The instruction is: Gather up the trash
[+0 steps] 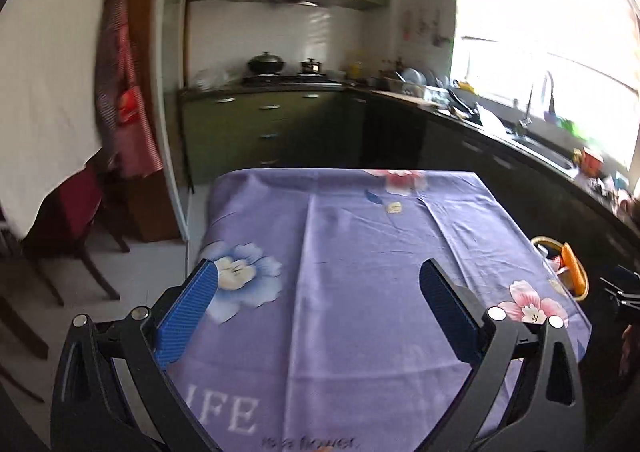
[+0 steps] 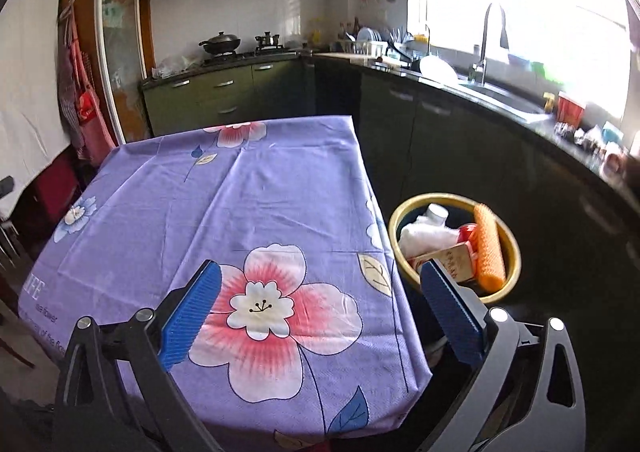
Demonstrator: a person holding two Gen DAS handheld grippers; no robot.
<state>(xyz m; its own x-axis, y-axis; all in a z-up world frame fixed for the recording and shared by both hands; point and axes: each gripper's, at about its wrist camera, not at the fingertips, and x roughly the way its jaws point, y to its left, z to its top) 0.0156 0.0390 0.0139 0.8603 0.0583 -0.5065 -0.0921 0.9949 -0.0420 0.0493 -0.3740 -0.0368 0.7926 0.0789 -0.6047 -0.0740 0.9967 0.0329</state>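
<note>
The trash is found in the yellow-rimmed bin, which stands on the dark floor just beside the right edge of the table. No trash is seen on the purple flowered tablecloth, so the collecting is judged to be nearly or fully finished.

The left gripper is spread wide, and nothing is held between its blue pads. The right gripper is also spread wide and empty; its right finger is seen in front of the near rim of the bin, but contact cannot be confirmed.

In the bin, a white plastic bottle, some white crumpled soft material, a small carton, a red item and an orange ribbed piece are seen. These things are judged to be light. The bottle is probably smooth and a little slippery, so it would be best taken across its body. The crumpled material is soft and can be pinched anywhere. The carton can be crushed, so a gentle grip on its flat sides is advised.

In the right wrist view, the contents of the bin are shown clearly from above. In the left wrist view, only a part of the bin and the orange piece are seen at the right edge, but more of the left side of the table is shown, with a dark chair near it.
</note>
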